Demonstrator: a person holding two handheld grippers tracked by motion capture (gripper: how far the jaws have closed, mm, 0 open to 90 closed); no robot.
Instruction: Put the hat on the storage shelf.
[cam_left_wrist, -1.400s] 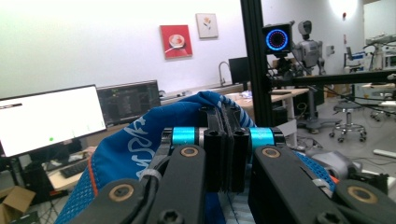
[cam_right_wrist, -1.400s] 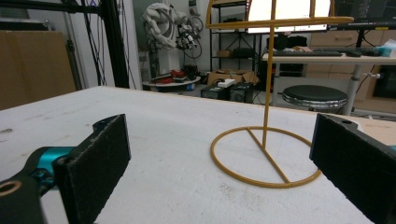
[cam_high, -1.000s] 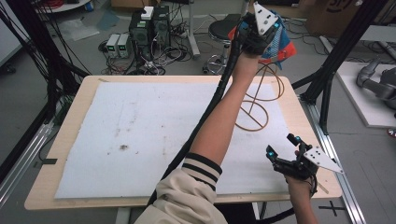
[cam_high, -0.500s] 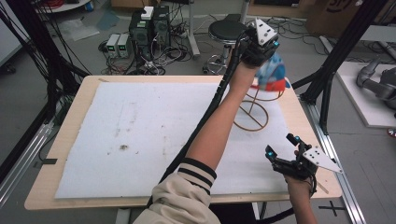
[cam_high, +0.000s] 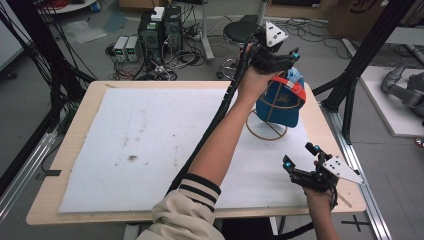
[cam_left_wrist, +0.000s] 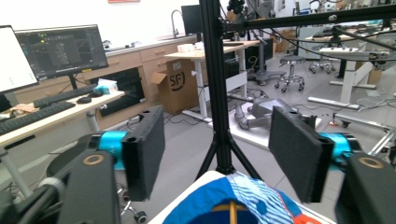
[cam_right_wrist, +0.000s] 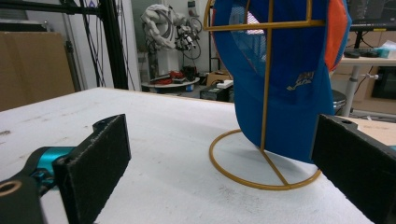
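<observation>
A blue cap (cam_high: 280, 100) with an orange-red strap hangs on a gold wire stand (cam_high: 267, 131) at the far right of the table. My left gripper (cam_high: 287, 61) hovers just over the cap's top. Its jaws have just been opening and now stand wide, and the pads (cam_left_wrist: 145, 144) touch nothing. The cap's crown (cam_left_wrist: 233, 205) shows below the gap between them. My right gripper (cam_high: 300, 156) rests low near the table's front right corner, open and empty. It points at the cap (cam_right_wrist: 289, 70) and the stand's base ring (cam_right_wrist: 261, 184).
A white foam mat (cam_high: 150, 140) with a few dark stains covers the wooden table (cam_high: 45, 200). Black frame posts (cam_high: 350, 85) rise at the right edge. Computer boxes (cam_high: 160, 30) and a stool (cam_high: 240, 32) stand on the floor behind.
The left gripper brought the cap down from high above onto the wire stand, then opened and let it go. The right gripper has stayed put.
</observation>
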